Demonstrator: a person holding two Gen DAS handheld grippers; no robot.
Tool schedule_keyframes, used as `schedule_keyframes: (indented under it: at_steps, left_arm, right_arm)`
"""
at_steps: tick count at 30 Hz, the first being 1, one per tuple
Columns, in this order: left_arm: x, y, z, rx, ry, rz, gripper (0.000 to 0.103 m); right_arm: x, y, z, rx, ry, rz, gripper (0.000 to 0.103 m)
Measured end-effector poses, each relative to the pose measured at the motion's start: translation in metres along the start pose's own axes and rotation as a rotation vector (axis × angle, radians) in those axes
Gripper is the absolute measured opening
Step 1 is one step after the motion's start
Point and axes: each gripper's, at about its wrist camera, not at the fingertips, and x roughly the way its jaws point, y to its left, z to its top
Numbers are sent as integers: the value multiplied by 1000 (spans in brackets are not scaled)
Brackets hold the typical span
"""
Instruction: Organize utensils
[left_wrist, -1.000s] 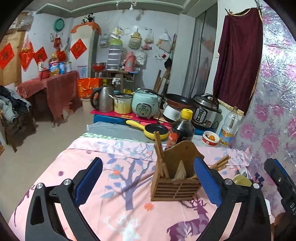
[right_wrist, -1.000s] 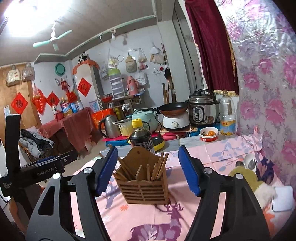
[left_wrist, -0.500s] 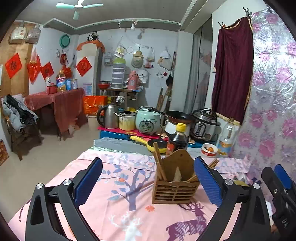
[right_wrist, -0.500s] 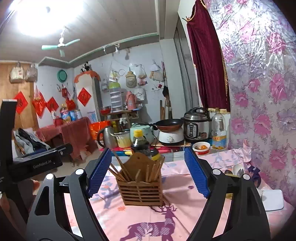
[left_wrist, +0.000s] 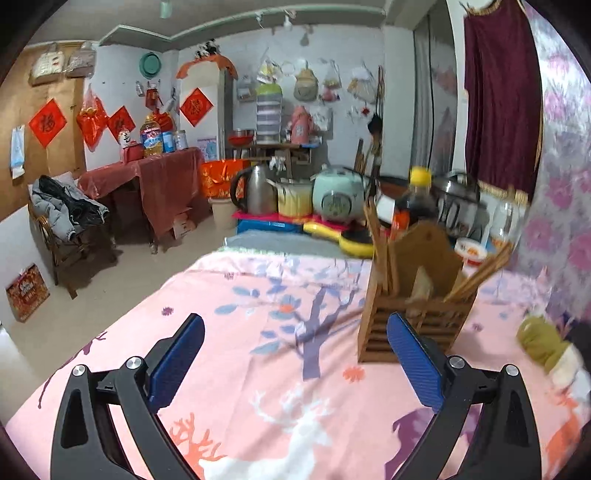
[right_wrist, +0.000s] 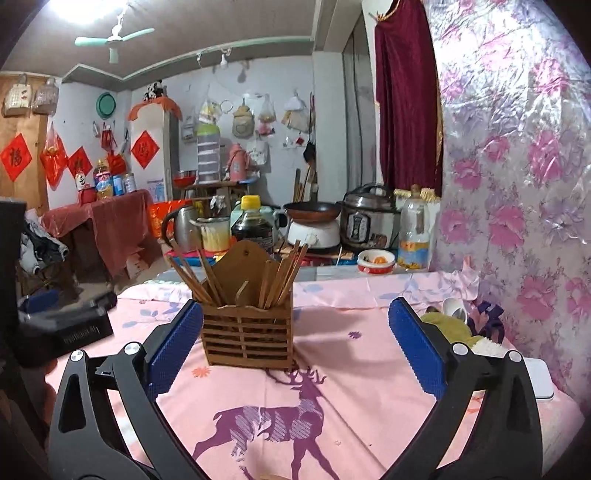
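A wooden slatted utensil holder (right_wrist: 247, 334) stands upright on the pink tablecloth (right_wrist: 332, 398), with several wooden chopsticks (right_wrist: 282, 275) sticking out of it. In the left wrist view the holder (left_wrist: 413, 325) is at the right, just beyond my right finger. My left gripper (left_wrist: 295, 363) is open and empty, low over the cloth to the left of the holder. My right gripper (right_wrist: 295, 341) is open and empty, with the holder just past its left finger. The left gripper also shows at the left edge of the right wrist view (right_wrist: 62, 328).
A white spoon (right_wrist: 454, 308) lies by an olive stuffed toy (right_wrist: 448, 326) at the right, near a white pad (right_wrist: 537, 378). A dark soy sauce bottle (right_wrist: 251, 225), a small bowl (right_wrist: 376, 260) and cookers stand behind the table. The floral wall (right_wrist: 517, 184) bounds the right side.
The left gripper has swung to the left and dropped lower, so the holder now sits at its right finger. The right gripper has shifted right; the holder now sits toward its left finger.
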Motion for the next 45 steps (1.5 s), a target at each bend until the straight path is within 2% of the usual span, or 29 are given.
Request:
schedule_keyframes:
  at_steps: [4, 9, 12, 16, 22, 25, 27, 30, 32, 36, 38, 40, 43, 45]
  left_arm:
    - [6, -2, -11, 6, 44, -61, 97]
    - [-3, -9, -20, 38, -29, -101, 97]
    - [-8, -15, -20, 61, -58, -84, 97]
    - [-10, -22, -22, 77, -53, -86, 97]
    - [-14, -25, -25, 93, -67, -42, 97]
    - [-14, -22, -25, 71, -58, -39, 97]
    - [-13, -20, -24, 64, -53, -37, 97]
    - [-14, -17, -23, 53, -61, -16, 97]
    - [-14, -15, -22, 53, -65, -9, 97]
    - [-1, -10, -19, 57, -47, 13, 97]
    - [14, -7, -19, 60, -5, 43, 97]
    - [29, -3, -20, 39, 46, 56, 97]
    - [44, 0, -21, 3, 126, -2, 97]
    - [49, -4, -26, 12, 149, -8, 97]
  right_arm:
    - [-2, 0, -4, -4, -8, -21, 97]
    - [4, -13, -7, 51, 17, -39, 97]
    - [4, -18, -8, 70, 13, -49, 97]
    - [4, -19, -10, 76, 11, -56, 97]
    - [3, -17, -12, 53, 4, -73, 97]
    - [-6, -14, -19, 22, -82, -66, 97]
    - [-10, -11, -18, 12, -95, -84, 97]
    - [-6, -10, -15, 8, -52, -31, 97]
    - [1, -11, -16, 7, -4, -26, 97]
    - [26, -10, -23, -8, 134, -24, 97]
    - [48, -11, -29, -15, 254, -11, 97]
    - [61, -18, -34, 31, 316, -22, 97]
    - [64, -26, -36, 77, 342, -3, 97]
    - [65, -24, -39, 64, 351, -4, 97]
